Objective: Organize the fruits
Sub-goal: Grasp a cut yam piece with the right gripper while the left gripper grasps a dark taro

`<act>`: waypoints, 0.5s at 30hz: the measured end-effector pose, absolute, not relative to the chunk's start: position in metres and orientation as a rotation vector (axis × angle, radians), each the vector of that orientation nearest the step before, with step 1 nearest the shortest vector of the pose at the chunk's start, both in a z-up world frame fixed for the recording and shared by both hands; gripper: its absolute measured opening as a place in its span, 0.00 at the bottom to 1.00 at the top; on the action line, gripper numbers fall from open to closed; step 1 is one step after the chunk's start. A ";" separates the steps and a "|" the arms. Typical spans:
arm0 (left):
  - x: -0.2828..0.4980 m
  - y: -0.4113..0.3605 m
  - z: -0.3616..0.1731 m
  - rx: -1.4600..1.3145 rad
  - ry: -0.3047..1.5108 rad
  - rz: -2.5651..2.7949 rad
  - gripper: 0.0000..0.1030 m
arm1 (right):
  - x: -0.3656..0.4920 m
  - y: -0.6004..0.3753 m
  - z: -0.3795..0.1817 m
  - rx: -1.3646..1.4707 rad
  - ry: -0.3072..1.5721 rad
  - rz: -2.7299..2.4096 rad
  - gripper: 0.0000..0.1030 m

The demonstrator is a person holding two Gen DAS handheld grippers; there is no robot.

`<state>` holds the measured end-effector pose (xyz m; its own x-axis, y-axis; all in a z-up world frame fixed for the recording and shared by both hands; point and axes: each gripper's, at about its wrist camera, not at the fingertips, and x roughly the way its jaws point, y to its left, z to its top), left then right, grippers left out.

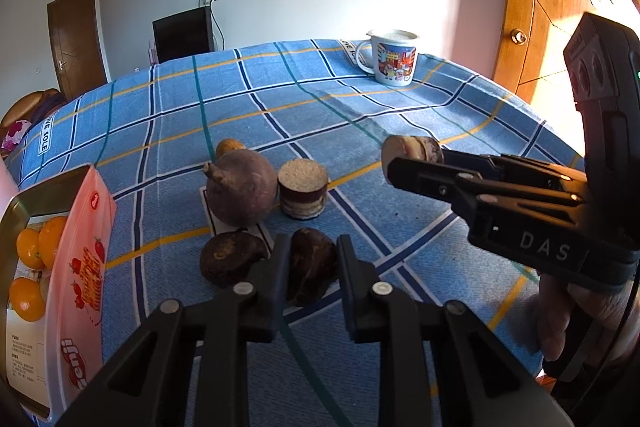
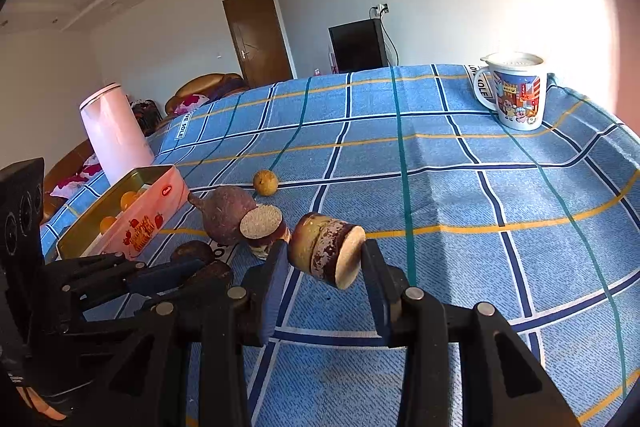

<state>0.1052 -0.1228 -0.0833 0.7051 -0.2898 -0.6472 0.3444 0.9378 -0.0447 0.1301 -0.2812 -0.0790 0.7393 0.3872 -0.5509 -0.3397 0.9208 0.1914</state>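
Fruits sit clustered on the blue plaid cloth (image 1: 360,107) covering the desk, and both tools are busy. The left hand-held gripper (image 1: 312,267) is clamped tight on a dark brown round fruit (image 1: 312,267) resting on the cloth, its twin, another dark fruit (image 1: 228,263), lying just beside it to the left. Behind them stands a big purple bulb-shaped fruit (image 1: 240,187), with a cut cylindrical piece (image 1: 303,193) touching its right side, pale face up, and a small yellow fruit (image 1: 229,147) farther back. The right hand-held gripper (image 2: 326,255) grips a second cut cylinder (image 2: 326,255), pale end toward the camera, lifted clear of the cloth, pads pressing both sides. At the left edge, a pink tin box (image 1: 80,267) holds oranges (image 1: 26,299). A pink canister (image 2: 114,131) stands behind the box, and a cartoon-printed lidded mug (image 1: 394,57) stands well apart at the far corner.
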 end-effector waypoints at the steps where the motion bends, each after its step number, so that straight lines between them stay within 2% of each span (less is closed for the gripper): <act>1: 0.105 -0.122 -0.083 0.079 0.704 -0.354 0.24 | 0.129 -0.281 -0.079 0.079 0.617 0.400 0.38; 15: 0.088 -0.113 -0.071 0.049 0.587 -0.369 0.23 | 0.109 -0.282 -0.070 0.058 0.486 0.427 0.38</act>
<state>0.0878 -0.1127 -0.0712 0.7693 -0.3267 -0.5491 0.3542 0.9333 -0.0591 0.1094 -0.2821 -0.0703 0.7978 0.4111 -0.4410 -0.3840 0.9104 0.1540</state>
